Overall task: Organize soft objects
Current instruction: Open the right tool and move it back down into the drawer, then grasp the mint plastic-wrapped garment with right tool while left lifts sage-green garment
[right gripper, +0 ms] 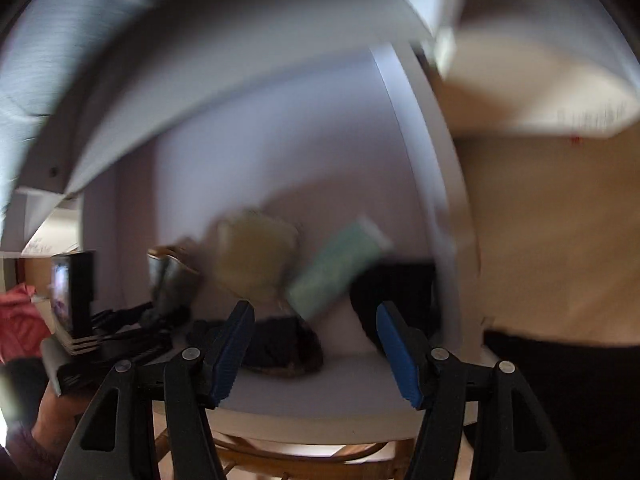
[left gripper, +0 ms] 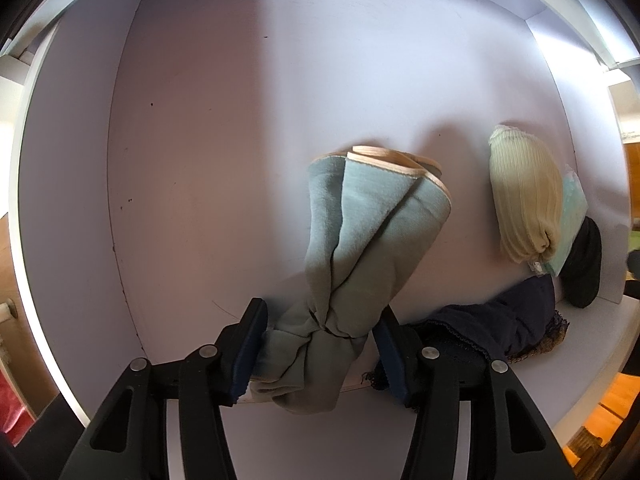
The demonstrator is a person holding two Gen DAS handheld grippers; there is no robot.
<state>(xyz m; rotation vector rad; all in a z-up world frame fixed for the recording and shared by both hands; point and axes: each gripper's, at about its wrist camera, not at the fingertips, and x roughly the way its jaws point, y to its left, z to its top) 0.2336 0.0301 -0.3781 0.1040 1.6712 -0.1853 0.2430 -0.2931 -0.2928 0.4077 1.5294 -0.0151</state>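
Observation:
A pair of grey-green socks [left gripper: 360,240] with peach cuffs hangs down into a white compartment [left gripper: 200,140]. My left gripper [left gripper: 320,312] is shut on the bunched end, and both pads touch the cloth. To the right lie a cream ribbed sock roll [left gripper: 520,200], a mint packet [left gripper: 572,216], a black roll [left gripper: 584,268] and a dark navy lace-edged piece [left gripper: 500,320]. The right wrist view is blurred. In it my right gripper [right gripper: 314,308] is open and empty above the navy piece [right gripper: 276,344], facing the cream roll [right gripper: 256,256] and mint packet [right gripper: 336,272].
White walls [left gripper: 80,200] enclose the compartment on the left and far sides. In the right wrist view the left gripper's body [right gripper: 72,300] and a hand [right gripper: 52,420] are at lower left, beside red cloth [right gripper: 16,328]. A wooden frame [right gripper: 300,460] shows below the front edge.

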